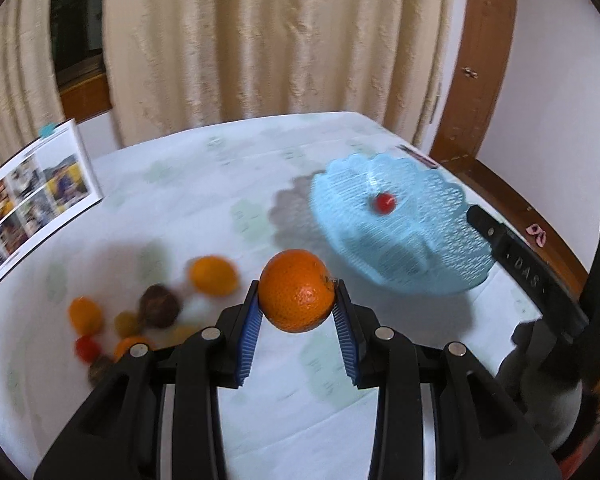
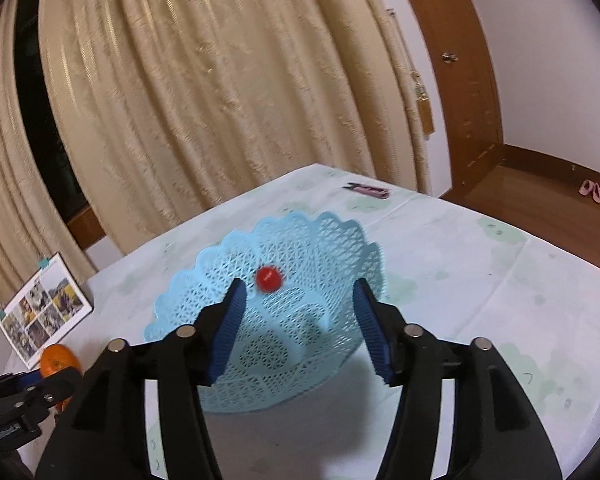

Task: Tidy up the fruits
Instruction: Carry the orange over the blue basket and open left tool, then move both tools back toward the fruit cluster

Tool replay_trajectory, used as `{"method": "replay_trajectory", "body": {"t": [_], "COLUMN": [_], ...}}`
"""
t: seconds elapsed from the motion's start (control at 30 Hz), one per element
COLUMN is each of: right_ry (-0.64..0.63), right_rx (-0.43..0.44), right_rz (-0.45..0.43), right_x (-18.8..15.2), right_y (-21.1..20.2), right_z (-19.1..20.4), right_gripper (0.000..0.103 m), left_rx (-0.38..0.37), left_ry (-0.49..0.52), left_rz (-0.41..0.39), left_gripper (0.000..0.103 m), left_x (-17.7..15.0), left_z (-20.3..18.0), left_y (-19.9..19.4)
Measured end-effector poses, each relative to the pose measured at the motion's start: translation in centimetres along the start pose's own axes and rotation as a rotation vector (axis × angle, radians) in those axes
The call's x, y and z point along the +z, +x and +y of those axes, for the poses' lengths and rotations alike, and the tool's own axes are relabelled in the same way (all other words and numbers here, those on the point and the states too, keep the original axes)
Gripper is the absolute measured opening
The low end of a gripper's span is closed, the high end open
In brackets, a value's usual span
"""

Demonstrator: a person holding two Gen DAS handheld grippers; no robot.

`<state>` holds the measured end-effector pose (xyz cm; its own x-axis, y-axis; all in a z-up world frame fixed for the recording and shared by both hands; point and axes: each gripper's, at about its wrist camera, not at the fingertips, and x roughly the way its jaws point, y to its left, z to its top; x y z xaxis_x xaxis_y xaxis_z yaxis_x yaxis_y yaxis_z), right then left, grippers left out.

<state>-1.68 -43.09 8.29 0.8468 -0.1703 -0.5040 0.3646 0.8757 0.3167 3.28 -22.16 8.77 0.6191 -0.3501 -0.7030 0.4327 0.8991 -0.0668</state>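
Observation:
My left gripper [image 1: 297, 292] is shut on an orange [image 1: 296, 290] and holds it above the table, left of the light blue lattice basket [image 1: 400, 240]. A small red fruit [image 1: 385, 202] lies inside the basket. Several loose fruits [image 1: 148, 312] sit blurred on the cloth at the left. My right gripper [image 2: 300, 292] is open and empty, just above the near side of the basket [image 2: 276, 336], with the red fruit [image 2: 269, 278] beyond its fingers. The held orange [image 2: 58, 362] and the left gripper [image 2: 24, 396] show at the lower left of the right wrist view.
A photo booklet [image 1: 36, 196] lies at the table's far left. A small pink and black tool [image 2: 367, 189] lies at the far edge behind the basket. Curtains hang behind the table. The right gripper's black body [image 1: 540, 280] reaches in at the right.

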Motion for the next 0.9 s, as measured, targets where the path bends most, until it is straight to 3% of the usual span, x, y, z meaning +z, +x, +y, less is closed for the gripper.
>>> {"method": "replay_trajectory", "body": {"t": [0.47, 0.57, 0.9], "right_ry": [0.09, 0.1, 0.076], "right_rx": [-0.057, -0.056, -0.022], "right_rz": [0.006, 0.004, -0.065], "right_x": [0.1, 0.1, 0.3], "right_y": [0.2, 0.1, -1.3], "right_z": [-2.0, -2.2, -1.5], "right_gripper": [0.063, 0.069, 0.073], "left_rx": [-0.118, -0.113, -0.048], "left_ry": [0.054, 0.042, -0.01], "left_rz": [0.035, 0.027, -0.041], "left_gripper": [0.037, 0.056, 0.072], "left_x": [2.5, 2.4, 2.7], "left_z": [-5.4, -5.2, -2.6], "left_y": [4.8, 4.8, 2.1]}}
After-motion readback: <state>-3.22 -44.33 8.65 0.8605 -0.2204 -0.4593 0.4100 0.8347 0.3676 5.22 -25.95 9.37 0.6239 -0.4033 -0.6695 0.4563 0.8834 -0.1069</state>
